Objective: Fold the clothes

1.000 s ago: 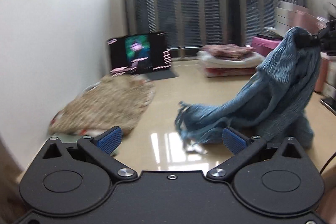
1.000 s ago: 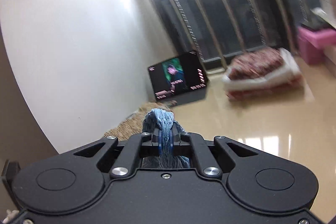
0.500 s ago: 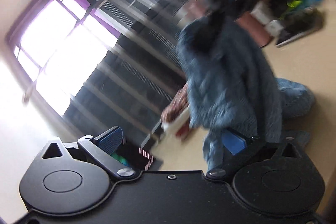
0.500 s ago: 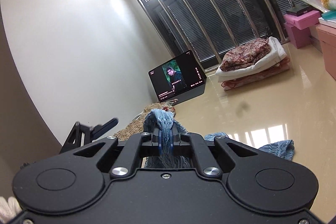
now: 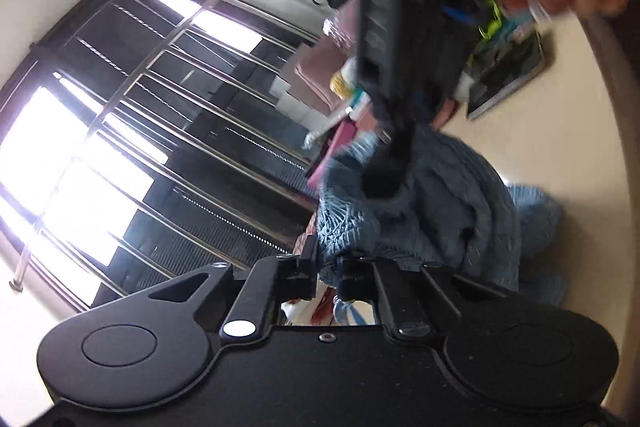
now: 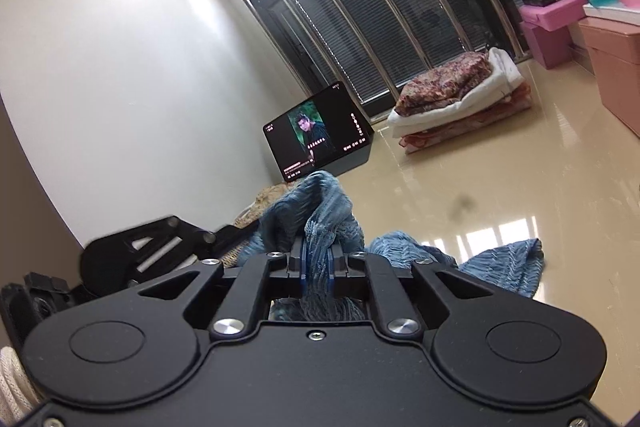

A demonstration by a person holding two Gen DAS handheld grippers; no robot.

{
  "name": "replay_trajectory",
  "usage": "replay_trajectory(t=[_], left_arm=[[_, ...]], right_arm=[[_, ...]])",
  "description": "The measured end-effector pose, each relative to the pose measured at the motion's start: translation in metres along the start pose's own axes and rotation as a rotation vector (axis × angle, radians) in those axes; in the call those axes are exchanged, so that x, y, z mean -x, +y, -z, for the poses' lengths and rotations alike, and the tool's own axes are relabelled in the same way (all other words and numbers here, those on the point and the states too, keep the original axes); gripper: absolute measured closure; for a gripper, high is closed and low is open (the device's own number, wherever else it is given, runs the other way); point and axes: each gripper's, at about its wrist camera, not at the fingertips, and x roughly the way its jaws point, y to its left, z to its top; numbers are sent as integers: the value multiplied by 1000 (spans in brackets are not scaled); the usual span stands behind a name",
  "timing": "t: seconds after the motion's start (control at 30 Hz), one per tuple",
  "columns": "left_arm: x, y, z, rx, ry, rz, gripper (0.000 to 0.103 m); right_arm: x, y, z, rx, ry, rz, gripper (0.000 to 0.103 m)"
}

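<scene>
The blue knit garment (image 6: 320, 211) is hanging bunched above the glossy floor (image 6: 480, 187), its tail trailing down there. The right gripper (image 6: 316, 267) is clamping its top. Just beside that grip, the left gripper (image 5: 326, 275) is nearly closed around a neighbouring edge; a firm hold is unclear.

Blue garment (image 6: 320, 211) in hand-held gripper (image 6: 317, 267)
</scene>
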Motion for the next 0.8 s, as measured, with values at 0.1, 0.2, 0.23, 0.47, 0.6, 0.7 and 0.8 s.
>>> replay_trajectory(t=[0.1,0.2,0.23,0.47,0.6,0.7,0.8], left_arm=[[5,2,-2,26,-11,-20,96],[6,15,-9,55,-4,-34,96],[4,24,-14,66,-5,-49,96],[-10,151,-83,366,-86,-259,97],[-5,221,-76,617,-30,-351,97],[7,233,-28,747,98,-396,97],[26,207,39,850,279,-402,97]], right_arm=[[0,-2,5,8,-5,34,92],[1,2,1,51,-41,107,95],[2,6,-7,80,-61,135,96],[7,90,-137,436,-335,213,96],[-37,152,-215,617,-319,166,96],[-96,189,-226,716,-173,103,96],[-164,205,-182,785,20,7,95]])
